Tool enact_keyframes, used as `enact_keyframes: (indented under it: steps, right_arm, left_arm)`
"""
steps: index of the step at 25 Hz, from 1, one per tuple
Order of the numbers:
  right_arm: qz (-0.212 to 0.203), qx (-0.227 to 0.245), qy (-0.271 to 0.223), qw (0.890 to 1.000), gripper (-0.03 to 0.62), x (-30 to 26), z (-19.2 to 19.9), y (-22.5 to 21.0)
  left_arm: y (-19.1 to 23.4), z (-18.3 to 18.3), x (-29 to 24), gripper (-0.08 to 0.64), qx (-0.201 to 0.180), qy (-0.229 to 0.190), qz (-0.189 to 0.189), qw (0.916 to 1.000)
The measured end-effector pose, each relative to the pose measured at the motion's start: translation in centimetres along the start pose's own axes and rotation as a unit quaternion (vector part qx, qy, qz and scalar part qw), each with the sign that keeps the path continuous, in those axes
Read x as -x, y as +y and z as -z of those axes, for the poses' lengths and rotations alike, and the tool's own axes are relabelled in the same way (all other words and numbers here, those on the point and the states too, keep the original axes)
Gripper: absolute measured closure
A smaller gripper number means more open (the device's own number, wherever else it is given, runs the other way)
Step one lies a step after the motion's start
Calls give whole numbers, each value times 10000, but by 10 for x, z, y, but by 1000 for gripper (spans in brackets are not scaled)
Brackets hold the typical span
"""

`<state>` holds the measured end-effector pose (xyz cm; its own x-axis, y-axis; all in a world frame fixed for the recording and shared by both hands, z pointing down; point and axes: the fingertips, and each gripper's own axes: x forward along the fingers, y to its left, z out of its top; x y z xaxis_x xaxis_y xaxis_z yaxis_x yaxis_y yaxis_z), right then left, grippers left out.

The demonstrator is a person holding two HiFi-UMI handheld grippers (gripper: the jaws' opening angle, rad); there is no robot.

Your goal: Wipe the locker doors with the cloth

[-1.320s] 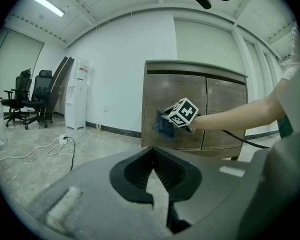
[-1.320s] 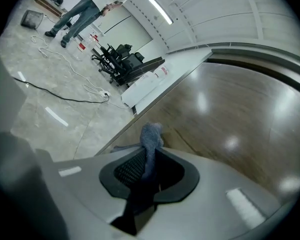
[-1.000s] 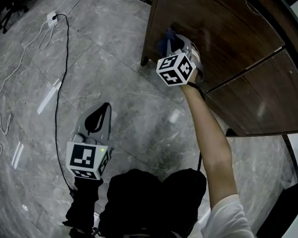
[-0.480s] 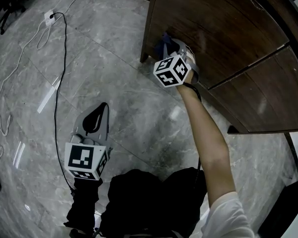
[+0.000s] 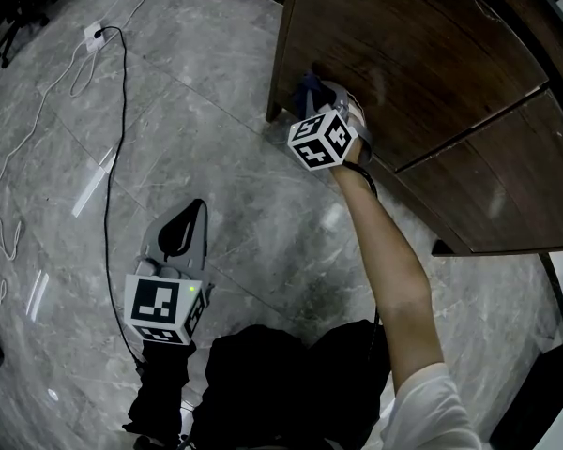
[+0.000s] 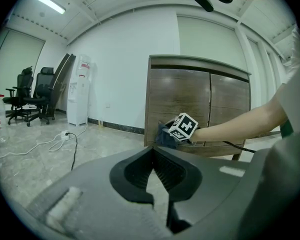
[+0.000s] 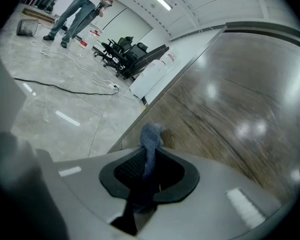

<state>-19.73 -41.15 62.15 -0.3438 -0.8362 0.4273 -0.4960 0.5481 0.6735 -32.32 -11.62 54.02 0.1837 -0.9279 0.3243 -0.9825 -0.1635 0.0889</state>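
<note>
Wooden locker door, cloth pinched between right gripper fingers, left gripper fingers together, empty.

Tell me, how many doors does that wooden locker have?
2. The left door is where the right gripper holds the cloth; the right door is beside it. The locker's other sides are hidden.

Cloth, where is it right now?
In the head view the cloth is upper centre, pinched in the right tool, at the lower left corner of the wooden locker door, near the floor.
</note>
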Motion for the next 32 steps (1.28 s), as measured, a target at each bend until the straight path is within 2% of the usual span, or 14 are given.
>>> enact_keyframes:
  steps: [6,15,24,32]
  right_arm:
    - [173,141,-541,9983,535,31,-36,-14]
    - [764,500,-1454,9851,535,101,-138,-75]
    - [1302,693,-1816,9723,535,127,-206,-144]
    - [1589,712,-1904,9662,534,130,-247,-190]
  left_arm:
    - [-1,0,0,557,20,-39,15,10000]
    - [-8,-12,5,557,-55,-182,79,9998]
    - [-12,-23,8,557,-13,-270,88,9996]
    - [-8,-28,8,557,-58,-302,52,9995]
